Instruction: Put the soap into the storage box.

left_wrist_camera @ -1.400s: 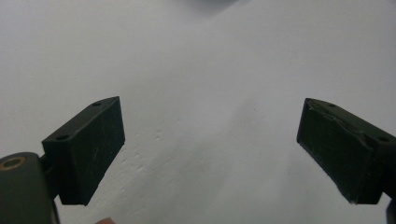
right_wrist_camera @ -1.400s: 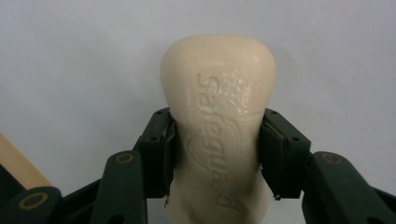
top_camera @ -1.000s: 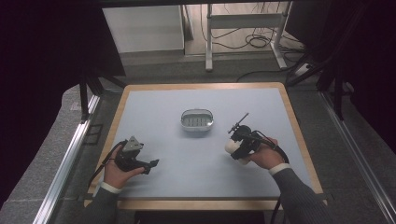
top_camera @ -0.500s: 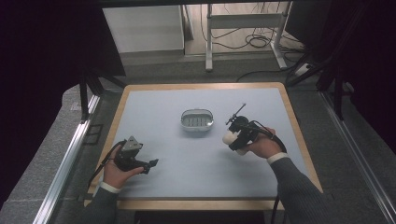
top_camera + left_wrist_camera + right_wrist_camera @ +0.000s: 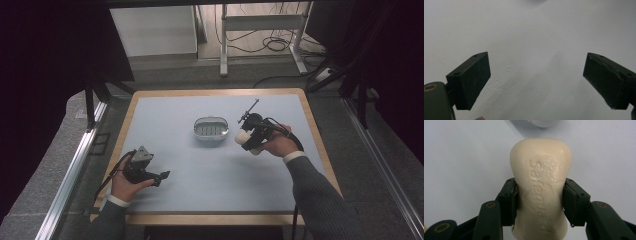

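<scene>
A cream bar of soap [image 5: 540,182] with embossed lettering is clamped between the jaws of my right gripper [image 5: 540,200]. In the high view that soap [image 5: 243,135] hangs just right of a small oval soap dish [image 5: 210,128] at the table's middle, with my right gripper [image 5: 248,137] shut on it. Near the front left of the table my left gripper [image 5: 162,177] is held low. Its jaws stand wide apart over bare table in the left gripper view [image 5: 536,82], with nothing between them.
The light blue table top [image 5: 215,170] has a wooden rim [image 5: 215,218]. A metal rail [image 5: 70,175] runs along the left side. Table legs and cables [image 5: 265,45] lie on the floor beyond the far edge.
My right gripper has carried the soap left and slightly away from me, closer to the soap dish. The left gripper has stayed in place.
</scene>
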Available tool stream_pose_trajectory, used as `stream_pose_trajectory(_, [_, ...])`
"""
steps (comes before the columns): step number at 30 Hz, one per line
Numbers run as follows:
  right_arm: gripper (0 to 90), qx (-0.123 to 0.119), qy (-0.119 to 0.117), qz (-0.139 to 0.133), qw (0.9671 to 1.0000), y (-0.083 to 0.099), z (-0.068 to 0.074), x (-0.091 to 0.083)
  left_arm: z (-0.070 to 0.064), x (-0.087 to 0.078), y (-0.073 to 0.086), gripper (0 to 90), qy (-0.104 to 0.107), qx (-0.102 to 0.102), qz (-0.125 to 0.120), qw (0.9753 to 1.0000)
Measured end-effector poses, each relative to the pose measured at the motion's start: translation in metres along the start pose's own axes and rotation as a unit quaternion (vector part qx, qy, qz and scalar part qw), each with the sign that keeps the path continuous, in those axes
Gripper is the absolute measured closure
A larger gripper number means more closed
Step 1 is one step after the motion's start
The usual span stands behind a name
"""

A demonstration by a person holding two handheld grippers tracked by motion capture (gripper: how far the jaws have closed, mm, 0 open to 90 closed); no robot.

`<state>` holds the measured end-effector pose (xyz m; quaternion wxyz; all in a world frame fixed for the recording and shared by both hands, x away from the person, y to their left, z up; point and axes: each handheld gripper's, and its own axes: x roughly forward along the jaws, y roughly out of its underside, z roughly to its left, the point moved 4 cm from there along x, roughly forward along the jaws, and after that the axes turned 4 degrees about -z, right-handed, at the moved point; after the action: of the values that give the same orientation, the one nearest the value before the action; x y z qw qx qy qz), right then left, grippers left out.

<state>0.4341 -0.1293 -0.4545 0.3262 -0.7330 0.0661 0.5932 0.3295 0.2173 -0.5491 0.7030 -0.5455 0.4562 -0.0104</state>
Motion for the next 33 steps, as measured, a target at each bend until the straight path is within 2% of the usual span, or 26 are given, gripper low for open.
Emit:
stream_pose_trajectory(11, [49.9,-0.014,0.002,-0.003,0.9999,-0.022,-0.011,0.005,0.0,0.001,0.001,7.9,0.0,0.0,0.002,1.0])
stream_pose_trajectory(15, [49.9,-0.028,0.003,-0.002,0.9996,-0.034,-0.015,0.007,0.0,0.001,0.0,7.9,0.001,0.0,0.002,1.0])
stream_pose_trajectory(17, [49.9,-0.04,-0.001,-0.007,0.9992,-0.04,-0.016,0.008,0.0,0.001,0.0,7.9,0.001,0.002,0.004,1.0])
stream_pose_trajectory(19, [49.9,-0.04,-0.012,-0.01,0.9991,-0.045,-0.016,0.01,0.0,0.001,0.001,7.9,0.001,0.003,0.005,1.0])
stream_pose_trajectory(23, [49.9,-0.049,-0.009,-0.007,0.9987,-0.055,-0.019,0.017,0.0,0.001,0.001,7.9,0.002,0.004,0.006,1.0])
stream_pose_trajectory(24, [49.9,-0.045,-0.009,-0.005,0.9989,-0.057,-0.019,0.019,0.0,0.001,0.001,7.9,0.001,0.004,0.006,1.0])
stream_pose_trajectory(29, [49.9,-0.057,-0.015,-0.005,0.9983,-0.065,-0.022,0.026,0.0,0.001,0.001,7.9,0.002,0.005,0.007,1.0])
stream_pose_trajectory(33, [49.9,-0.052,-0.023,-0.012,0.9983,-0.071,-0.023,0.03,0.0,0.002,0.001,7.9,0.003,0.006,0.008,0.9999])
